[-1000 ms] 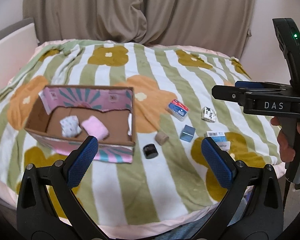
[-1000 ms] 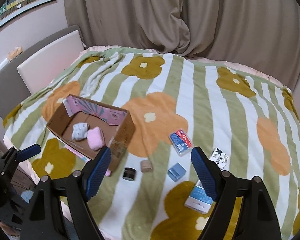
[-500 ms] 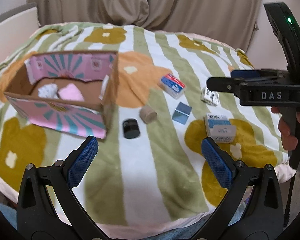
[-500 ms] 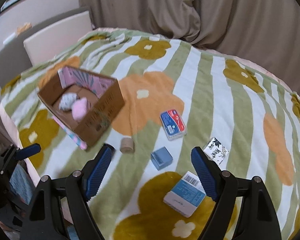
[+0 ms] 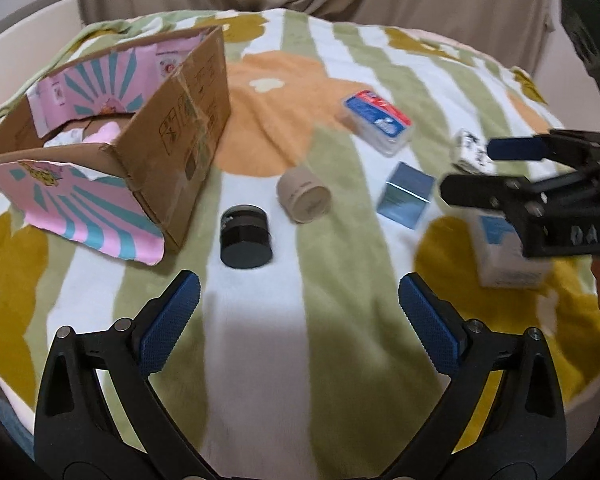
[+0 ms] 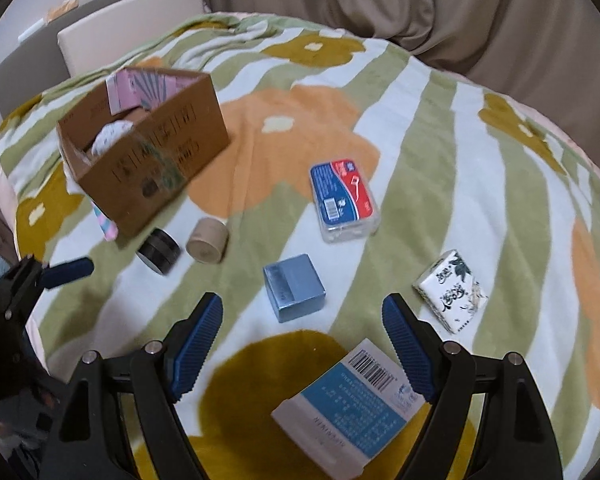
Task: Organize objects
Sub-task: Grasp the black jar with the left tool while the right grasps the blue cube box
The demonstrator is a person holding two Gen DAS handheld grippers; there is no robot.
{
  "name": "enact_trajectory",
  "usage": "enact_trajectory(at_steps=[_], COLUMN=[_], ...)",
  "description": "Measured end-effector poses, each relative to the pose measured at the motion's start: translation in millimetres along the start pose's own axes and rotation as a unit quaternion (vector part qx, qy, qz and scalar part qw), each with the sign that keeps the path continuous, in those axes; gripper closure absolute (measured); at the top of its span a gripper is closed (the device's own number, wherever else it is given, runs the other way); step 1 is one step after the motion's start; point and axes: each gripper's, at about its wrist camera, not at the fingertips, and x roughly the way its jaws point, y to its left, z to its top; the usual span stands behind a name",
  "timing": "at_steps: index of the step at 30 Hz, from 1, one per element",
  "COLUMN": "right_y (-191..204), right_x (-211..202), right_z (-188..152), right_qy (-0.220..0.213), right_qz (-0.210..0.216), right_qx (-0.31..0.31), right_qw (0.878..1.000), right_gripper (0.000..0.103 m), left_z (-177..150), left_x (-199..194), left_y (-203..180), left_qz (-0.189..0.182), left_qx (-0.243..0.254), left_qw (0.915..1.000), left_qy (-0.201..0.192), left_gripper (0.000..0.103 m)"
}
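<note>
An open cardboard box (image 5: 188, 120) (image 6: 160, 160) with pink flaps stands on the left of the bed, a white and a pink soft item inside. Loose on the blanket lie a black round jar (image 5: 245, 237) (image 6: 158, 251), a beige roll (image 5: 304, 196) (image 6: 208, 240), a small blue box (image 5: 406, 194) (image 6: 294, 288), a red-and-blue plastic case (image 5: 378, 122) (image 6: 344, 200), a black-and-white tissue pack (image 6: 452, 290) and a blue-and-white carton (image 6: 348, 408) (image 5: 508, 252). My left gripper (image 5: 298, 320) is open above the blanket, just short of the jar. My right gripper (image 6: 302, 344) is open, the carton just below its fingers and the blue box just beyond.
The bed's striped, flowered blanket (image 5: 292, 360) drops off at the near edge. A white headboard panel (image 6: 132, 36) is at the far left, and beige curtains (image 6: 460, 12) hang behind. In the left wrist view my right gripper's body (image 5: 540, 200) hangs over the carton.
Both grippers have come down and forward toward the blanket, so the loose objects and the box look much larger. Neither gripper's opening has changed.
</note>
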Motion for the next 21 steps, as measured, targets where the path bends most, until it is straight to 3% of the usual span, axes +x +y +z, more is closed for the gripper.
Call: enact_trajectory(at_steps=[9,16,21], right_y=[-4,-2,-4], right_x=[35,50,58], right_z=[9,15,16], right_qy=[0.032,0.052,0.063], right_qz=[0.000,-0.007,-0.002], right_qx=[-0.028,-0.049,-0.046], right_qw=[0.999,0.997,0.997], right_gripper=[0.024,0.024,0.034], left_z=[13,15,17], left_x=[31,42,47], left_y=[14,26,27], left_qz=[0.017,0.012,0.011], left_qx=[-0.029,-0.051,-0.051], left_qw=[0.9993,0.9983,0.9981], left_qy=[0.016,0.028,0.031], left_gripper=[0.008,0.024,0.033])
